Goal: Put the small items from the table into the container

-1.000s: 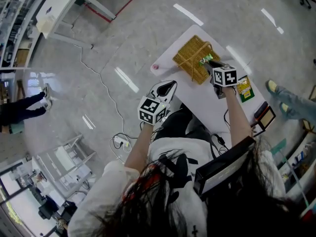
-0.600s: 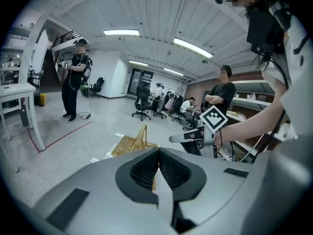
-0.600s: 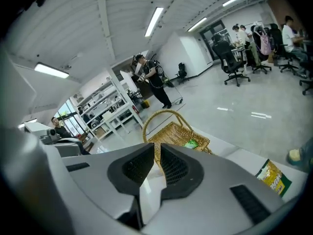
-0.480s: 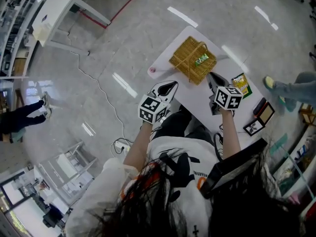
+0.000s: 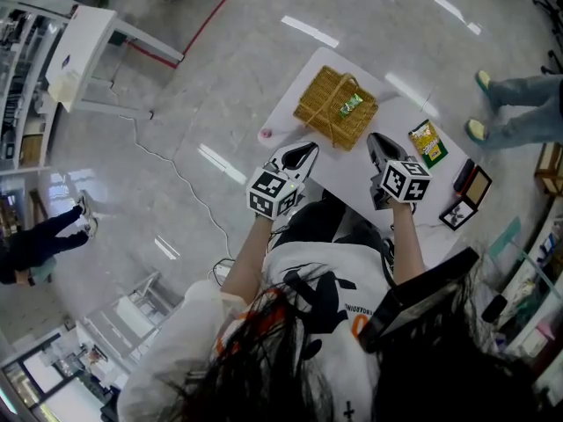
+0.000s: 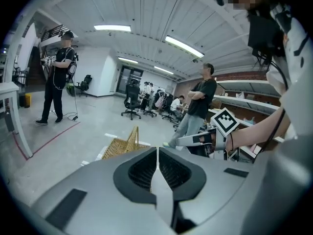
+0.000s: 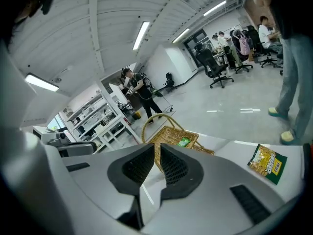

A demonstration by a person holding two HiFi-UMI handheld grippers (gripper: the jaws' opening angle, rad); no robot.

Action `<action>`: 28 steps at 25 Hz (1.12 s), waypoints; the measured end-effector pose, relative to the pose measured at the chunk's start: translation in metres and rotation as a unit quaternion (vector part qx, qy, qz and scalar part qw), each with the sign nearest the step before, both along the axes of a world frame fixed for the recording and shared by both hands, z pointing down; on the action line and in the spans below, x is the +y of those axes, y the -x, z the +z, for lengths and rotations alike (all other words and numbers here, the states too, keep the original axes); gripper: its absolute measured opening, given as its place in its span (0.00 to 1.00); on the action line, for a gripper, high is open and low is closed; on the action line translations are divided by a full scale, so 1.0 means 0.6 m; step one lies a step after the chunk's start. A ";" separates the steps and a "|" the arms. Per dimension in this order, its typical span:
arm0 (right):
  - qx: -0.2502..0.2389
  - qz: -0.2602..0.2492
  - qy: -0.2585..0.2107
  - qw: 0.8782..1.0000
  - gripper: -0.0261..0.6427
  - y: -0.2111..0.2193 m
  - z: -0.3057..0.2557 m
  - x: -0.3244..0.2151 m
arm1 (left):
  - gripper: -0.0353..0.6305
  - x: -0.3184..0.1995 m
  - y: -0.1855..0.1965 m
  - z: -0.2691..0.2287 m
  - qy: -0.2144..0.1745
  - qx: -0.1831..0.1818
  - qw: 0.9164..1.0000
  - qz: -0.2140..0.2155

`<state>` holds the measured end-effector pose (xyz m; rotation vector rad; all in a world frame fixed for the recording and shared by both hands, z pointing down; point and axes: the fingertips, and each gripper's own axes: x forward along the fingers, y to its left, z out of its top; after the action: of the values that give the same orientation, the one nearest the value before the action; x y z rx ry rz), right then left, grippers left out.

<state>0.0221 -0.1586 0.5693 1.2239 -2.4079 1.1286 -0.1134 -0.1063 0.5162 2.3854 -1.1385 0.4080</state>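
Note:
A woven wicker basket (image 5: 337, 110) with a handle stands at the far side of the white table (image 5: 352, 174). Inside it lies a small green packet (image 5: 351, 104), which also shows in the right gripper view as the packet (image 7: 184, 142) in the basket (image 7: 171, 137). A yellow-green snack packet (image 5: 427, 141) lies on the table right of the basket. My right gripper (image 5: 380, 145) hovers near the basket's right side, its jaws nearly together with a thin gap and nothing between them. Shut and empty, my left gripper (image 5: 298, 156) sits at the table's near-left edge.
A small pink thing (image 5: 266, 134) sits on the table's left corner. A dark flat item (image 5: 464, 175) and two framed pictures (image 5: 476, 186) lie at the right end. People stand around the room; one person's legs (image 5: 519, 108) are close to the table's far right.
My right gripper drew back from over the basket toward me and its jaws narrowed. The green packet it held stays in the basket. The left gripper barely moved.

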 end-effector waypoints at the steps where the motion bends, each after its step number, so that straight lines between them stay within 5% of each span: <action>1: 0.002 0.009 0.000 1.000 0.11 -0.006 0.004 0.000 | 0.07 -0.001 -0.002 0.002 -0.001 -0.002 1.000 0.005; 7: 0.022 0.076 0.014 0.997 0.11 -0.071 0.029 0.017 | 0.07 -0.008 -0.015 0.008 0.005 0.002 0.999 0.033; 16: 0.103 0.149 0.078 0.980 0.14 -0.314 0.148 0.053 | 0.07 -0.027 -0.122 0.060 0.028 -0.009 0.996 0.090; 28: 0.169 0.121 0.175 0.962 0.27 -0.469 0.401 0.022 | 0.07 -0.054 -0.232 0.150 0.059 -0.017 0.997 0.056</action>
<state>0.3037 -0.1455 0.8100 1.4707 -1.7578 1.2271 0.0260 -0.1386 0.6062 2.3535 -0.9713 0.5400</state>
